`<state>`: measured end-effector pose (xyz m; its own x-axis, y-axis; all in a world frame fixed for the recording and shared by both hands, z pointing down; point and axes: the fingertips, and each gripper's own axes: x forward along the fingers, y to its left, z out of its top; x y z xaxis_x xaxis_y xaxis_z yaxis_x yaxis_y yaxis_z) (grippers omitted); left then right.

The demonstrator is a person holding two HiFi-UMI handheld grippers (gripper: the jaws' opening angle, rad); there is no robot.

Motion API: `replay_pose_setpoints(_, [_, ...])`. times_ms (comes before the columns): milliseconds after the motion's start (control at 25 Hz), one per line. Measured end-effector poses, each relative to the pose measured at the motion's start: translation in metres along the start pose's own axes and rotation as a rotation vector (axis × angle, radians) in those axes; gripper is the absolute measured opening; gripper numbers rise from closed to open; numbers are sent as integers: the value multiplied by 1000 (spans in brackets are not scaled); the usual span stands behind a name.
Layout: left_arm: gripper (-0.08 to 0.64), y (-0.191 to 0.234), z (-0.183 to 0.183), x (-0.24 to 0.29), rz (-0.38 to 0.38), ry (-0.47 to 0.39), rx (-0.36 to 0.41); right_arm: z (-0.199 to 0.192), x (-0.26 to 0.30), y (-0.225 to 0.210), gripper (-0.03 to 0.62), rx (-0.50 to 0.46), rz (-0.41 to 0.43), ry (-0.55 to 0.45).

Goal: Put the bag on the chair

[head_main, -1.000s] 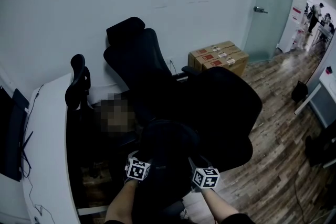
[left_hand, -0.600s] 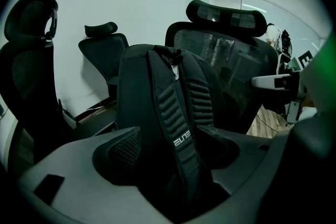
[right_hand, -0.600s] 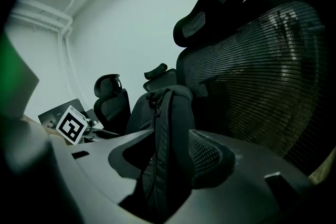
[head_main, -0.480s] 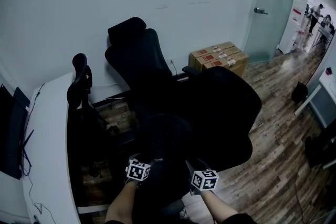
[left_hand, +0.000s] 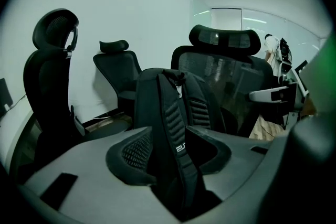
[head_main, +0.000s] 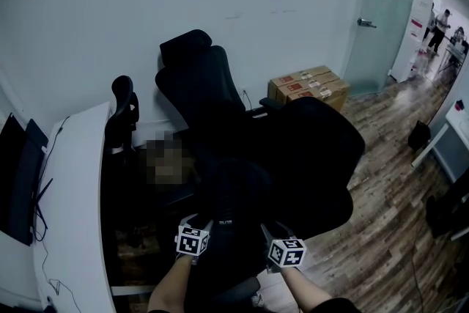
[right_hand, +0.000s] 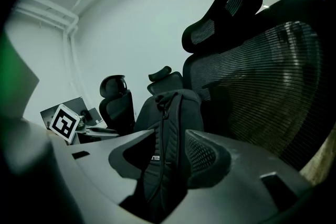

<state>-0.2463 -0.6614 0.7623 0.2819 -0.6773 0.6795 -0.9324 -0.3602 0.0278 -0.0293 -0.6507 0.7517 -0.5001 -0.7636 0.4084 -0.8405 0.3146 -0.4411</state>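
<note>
A black backpack (head_main: 233,190) hangs in front of the big black office chair (head_main: 316,150), whose seat lies to the right and backrest (head_main: 201,84) behind. My left gripper (head_main: 207,221) has just been closing, and its pads now press on one padded shoulder strap (left_hand: 177,149) that runs between them. In the left gripper view the bag's body (left_hand: 152,102) stands beyond the left gripper (left_hand: 173,157). My right gripper (head_main: 265,229) is shut on the other strap (right_hand: 157,162). In the right gripper view the right gripper (right_hand: 163,160) has the bag (right_hand: 170,113) ahead of it and the chair's mesh back (right_hand: 262,76) to the right.
A second black chair (head_main: 121,110) stands at a white curved desk (head_main: 73,194) with a dark monitor (head_main: 18,179) on the left. Cardboard boxes (head_main: 311,86) sit against the wall beside a glass door (head_main: 381,11). Wood floor (head_main: 396,216) stretches to the right, with people (head_main: 441,24) far off.
The head view has swung a little, so the chair, desk and boxes sit further right in the picture. Both grippers stay at the bag's straps, slightly higher against the chair.
</note>
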Motion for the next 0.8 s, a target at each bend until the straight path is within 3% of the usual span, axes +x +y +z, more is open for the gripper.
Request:
replay_pose_setpoints(200, [110,-4,2,-27,5,-48,-17,4,-16,15,185,-28,-6,-16])
replay_pose_setpoints(360, [46,-4,5,-55,20,-119,-5,12,-35,32,133,-31,-7,-65])
replay_pose_setpoints(800, [23,-13,-8,-147,13,-258,14,8,-104,85,75,-9,-13,-159])
